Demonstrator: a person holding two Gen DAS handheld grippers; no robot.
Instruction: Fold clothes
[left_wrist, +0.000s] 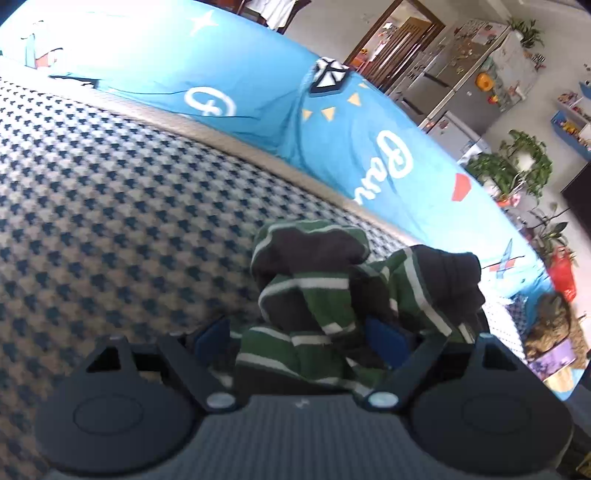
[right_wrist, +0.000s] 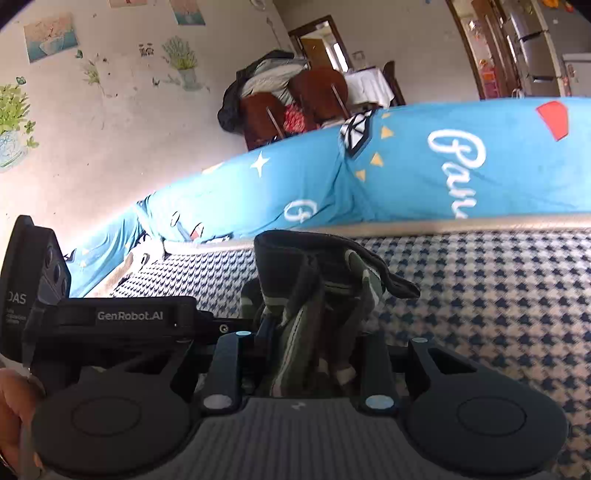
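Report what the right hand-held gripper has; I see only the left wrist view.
Observer: The right hand-held gripper is clamped on a bunch of the green striped garment.
Operator: Say where my left one sits from that side.
Observer: The left hand-held gripper comes in side-on from the left of that view, its tip toward the same bunch.
Operator: Name anything else near it.
Observer: Part of a hand shows at the lower left edge.
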